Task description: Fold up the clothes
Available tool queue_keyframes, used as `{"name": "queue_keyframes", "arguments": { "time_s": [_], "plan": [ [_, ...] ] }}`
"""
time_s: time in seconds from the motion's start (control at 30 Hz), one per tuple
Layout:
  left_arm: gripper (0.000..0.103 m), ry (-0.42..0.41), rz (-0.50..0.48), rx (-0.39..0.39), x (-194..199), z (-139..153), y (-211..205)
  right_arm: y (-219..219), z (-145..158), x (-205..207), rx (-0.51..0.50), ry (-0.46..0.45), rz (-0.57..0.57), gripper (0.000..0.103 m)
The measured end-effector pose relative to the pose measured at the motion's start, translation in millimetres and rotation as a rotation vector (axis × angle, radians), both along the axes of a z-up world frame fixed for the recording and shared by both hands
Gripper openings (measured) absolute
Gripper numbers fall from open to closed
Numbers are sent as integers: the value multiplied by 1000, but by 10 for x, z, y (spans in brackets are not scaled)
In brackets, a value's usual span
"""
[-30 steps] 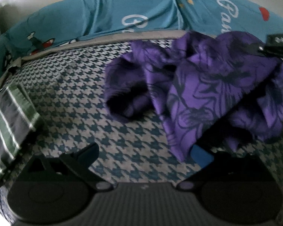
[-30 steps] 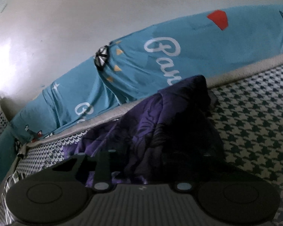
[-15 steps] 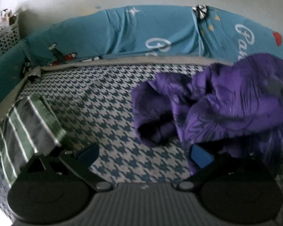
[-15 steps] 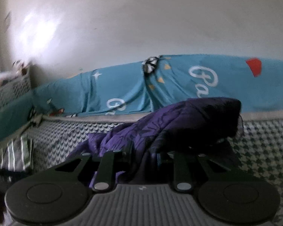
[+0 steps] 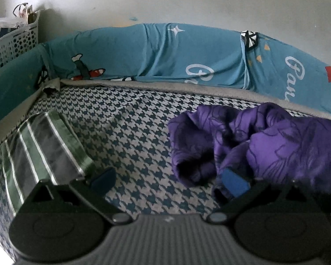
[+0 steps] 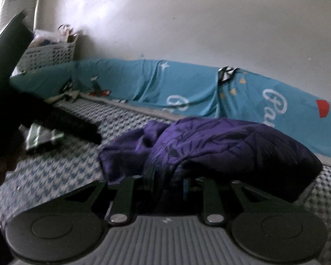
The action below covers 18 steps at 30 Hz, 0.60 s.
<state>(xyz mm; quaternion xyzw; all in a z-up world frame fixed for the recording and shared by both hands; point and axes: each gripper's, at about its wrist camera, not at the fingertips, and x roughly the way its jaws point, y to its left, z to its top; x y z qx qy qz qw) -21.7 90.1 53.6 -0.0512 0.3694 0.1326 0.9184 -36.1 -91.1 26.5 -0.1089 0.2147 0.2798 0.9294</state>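
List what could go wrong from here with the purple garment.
1. The right gripper pinches the purple floral garment while it is bunched up, so several layers may be caught and it won't spread flat.
2. The left gripper is open, one finger pad against a fold; closing there may grab a random crease, not an edge.
3. Dragging the garment could disturb the folded striped cloth.
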Motion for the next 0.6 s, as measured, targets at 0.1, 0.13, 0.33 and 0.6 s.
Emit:
{"name": "queue_keyframes", "arguments": {
  "time_s": [0.1,0.13,0.33,0.6],
  "plan": [
    [103,21,-23,30,28,-60,-72,89,-72,-133,-26,5,27,23],
    [103,36,-36,46,47,-91,-114,114,-94,-175,-34,6,33,23],
    [103,118,-90,119,131,-328,-303,61,-120,-282,1,57,17,27],
    [103,160,-78,141,124,-468,-305,-144,-90,-399,78,127,-20,31]
  ]
}}
